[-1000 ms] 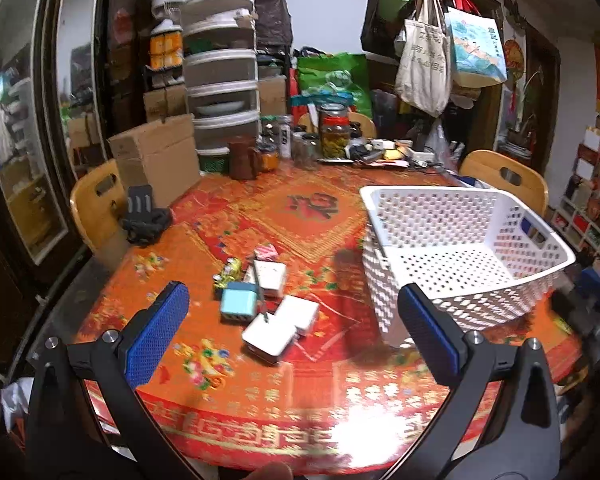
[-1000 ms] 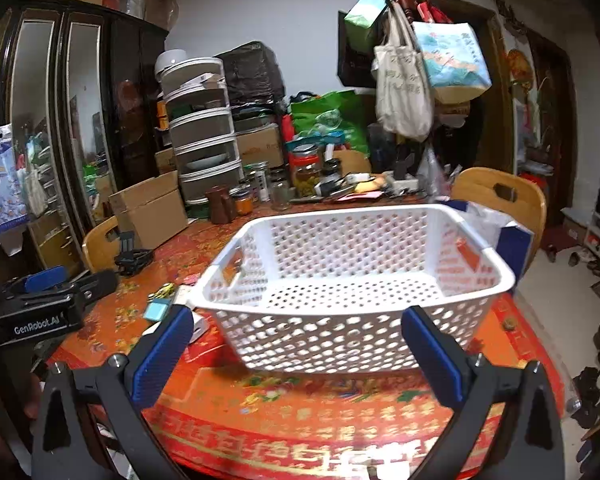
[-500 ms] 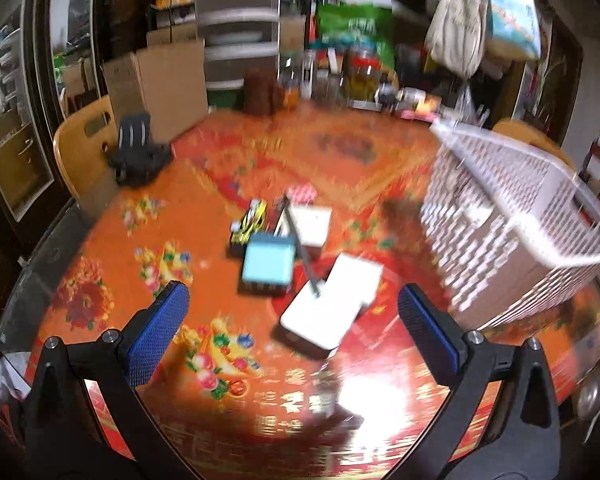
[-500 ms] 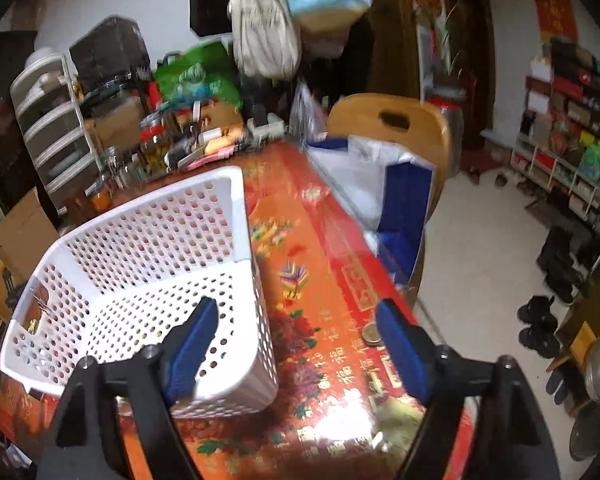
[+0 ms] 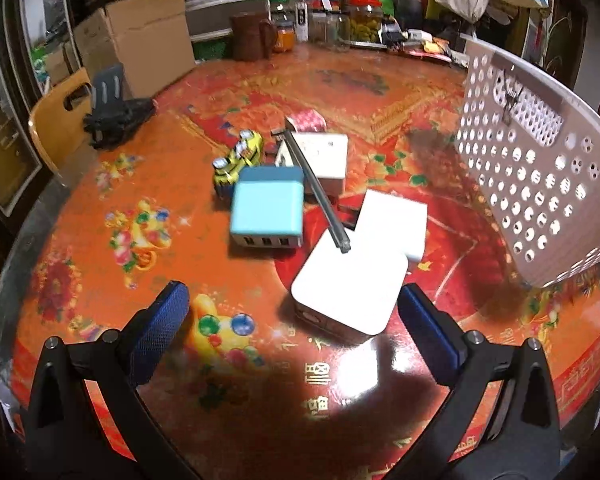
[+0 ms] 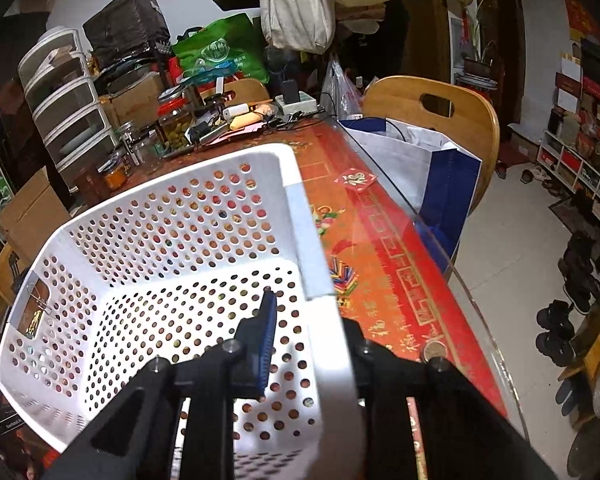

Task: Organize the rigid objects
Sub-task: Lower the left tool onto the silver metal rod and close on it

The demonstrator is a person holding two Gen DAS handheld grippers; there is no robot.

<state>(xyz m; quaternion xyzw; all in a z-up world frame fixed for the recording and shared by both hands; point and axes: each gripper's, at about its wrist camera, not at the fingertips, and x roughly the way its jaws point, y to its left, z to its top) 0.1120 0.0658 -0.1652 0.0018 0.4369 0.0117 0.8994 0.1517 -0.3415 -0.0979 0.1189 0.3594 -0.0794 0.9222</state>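
Observation:
In the left wrist view several small objects lie on the red patterned table (image 5: pixel 100 240): a white square charger (image 5: pixel 350 286), a second white box (image 5: pixel 392 226), a third white box (image 5: pixel 324 152), a light blue USB charger (image 5: pixel 267 206), a yellow toy car (image 5: pixel 238 160), a pink patterned piece (image 5: pixel 308 120) and a grey rod (image 5: pixel 318 184) across them. My left gripper (image 5: pixel 294 330) is open, just short of the white charger. My right gripper (image 6: pixel 312 344) is shut on the right wall of the white perforated basket (image 6: pixel 140 264), one finger (image 6: pixel 266 332) inside it. The basket also shows in the left wrist view (image 5: pixel 532 184), tilted.
Jars, a brown mug (image 5: pixel 250 36) and clutter line the table's far edge. A cardboard box (image 5: pixel 140 48), a black object (image 5: pixel 114 118) and a wooden chair (image 5: pixel 58 120) stand at the left. Another chair (image 6: pixel 432 120) with a blue-white bag (image 6: pixel 428 176) stands right of the table.
My left gripper has moved down and closer to the small objects. My right gripper has swung to the basket's right wall and closed on it; the basket now sits tilted.

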